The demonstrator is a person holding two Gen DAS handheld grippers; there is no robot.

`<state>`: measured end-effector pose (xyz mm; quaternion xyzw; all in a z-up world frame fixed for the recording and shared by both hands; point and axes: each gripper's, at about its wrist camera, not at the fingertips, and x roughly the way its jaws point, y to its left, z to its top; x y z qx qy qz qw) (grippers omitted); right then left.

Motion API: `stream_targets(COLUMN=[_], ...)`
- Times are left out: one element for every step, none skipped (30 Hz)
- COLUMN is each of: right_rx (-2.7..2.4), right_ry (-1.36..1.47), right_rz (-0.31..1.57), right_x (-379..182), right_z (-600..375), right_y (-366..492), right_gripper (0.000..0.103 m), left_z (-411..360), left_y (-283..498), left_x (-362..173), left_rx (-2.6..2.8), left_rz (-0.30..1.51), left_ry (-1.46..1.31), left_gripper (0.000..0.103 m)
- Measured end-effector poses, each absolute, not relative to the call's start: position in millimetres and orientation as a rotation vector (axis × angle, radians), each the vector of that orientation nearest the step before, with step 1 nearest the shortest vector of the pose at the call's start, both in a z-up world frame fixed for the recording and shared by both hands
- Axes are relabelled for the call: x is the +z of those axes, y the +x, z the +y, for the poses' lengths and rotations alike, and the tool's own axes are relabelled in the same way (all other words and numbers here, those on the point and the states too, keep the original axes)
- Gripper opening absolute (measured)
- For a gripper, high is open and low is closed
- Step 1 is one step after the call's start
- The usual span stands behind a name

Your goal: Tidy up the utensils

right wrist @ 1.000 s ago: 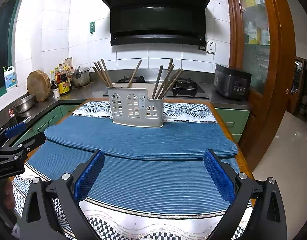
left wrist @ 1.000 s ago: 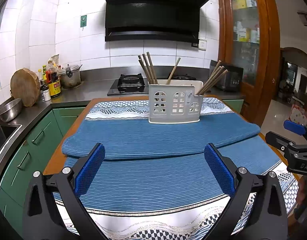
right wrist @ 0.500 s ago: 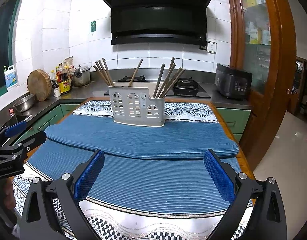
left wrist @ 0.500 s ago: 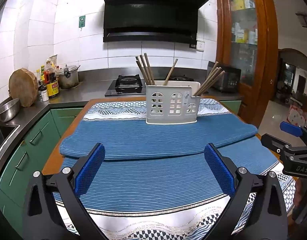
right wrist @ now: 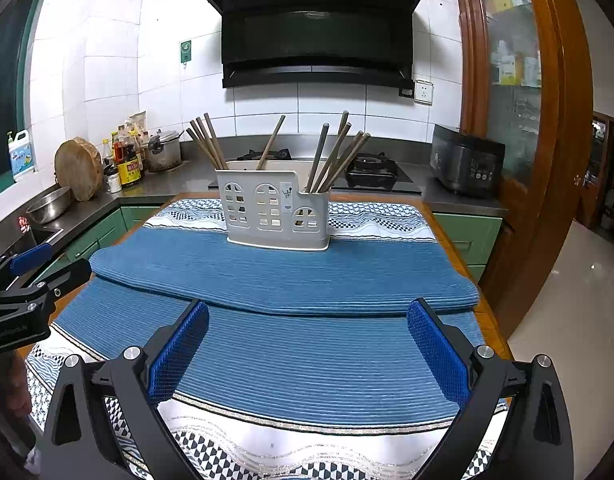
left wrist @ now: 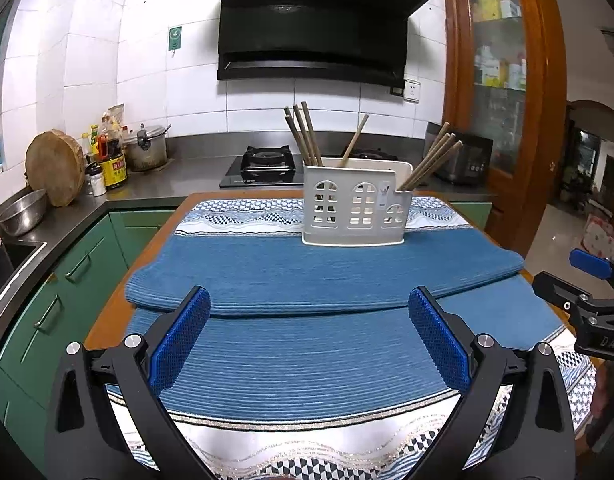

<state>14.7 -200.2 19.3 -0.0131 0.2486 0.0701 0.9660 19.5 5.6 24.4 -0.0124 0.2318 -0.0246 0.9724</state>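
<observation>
A white utensil holder (left wrist: pixel 357 208) with arched cut-outs stands at the far end of the table on a blue cloth (left wrist: pixel 307 276); it also shows in the right wrist view (right wrist: pixel 277 214). Several brown chopsticks (left wrist: pixel 305 134) lean in its left, middle and right compartments, also seen from the right wrist (right wrist: pixel 337 156). My left gripper (left wrist: pixel 309 336) is open and empty, low over the near cloth. My right gripper (right wrist: pixel 307 340) is open and empty beside it, and shows at the left view's right edge (left wrist: pixel 587 280).
A wooden table (left wrist: pixel 107 312) carries a patterned cloth (right wrist: pixel 291 444). Behind are a gas stove (left wrist: pixel 263 160), a range hood, a counter with bottles (left wrist: pixel 111 156), a pot, a chopping block (left wrist: pixel 55 168), a steel bowl (left wrist: pixel 23 212) and a rice cooker (right wrist: pixel 465 166). Green cabinets stand left.
Both grippers stay open and empty. The left view has shifted slightly, so the holder sits a little lower and left in frame. The right view barely changes.
</observation>
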Motion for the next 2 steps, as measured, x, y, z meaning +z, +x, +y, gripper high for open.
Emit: stream_targets(right_rx=[0.143,0.143], right_ry=[-0.025,-0.024], right_rz=[0.503,0.503], right_x=[19.3,19.3], right_z=[-200.3,-200.2], right_y=[14.8,14.8], right_gripper=[0.096,0.096], left_z=[5.7,5.0], left_y=[19.5,19.2], left_x=[24.3,23.8], left_rx=[-0.05,-0.05], left_rz=[0.469,0.469], left_ry=[-0.022,-0.019], left_gripper=[0.098,0.098])
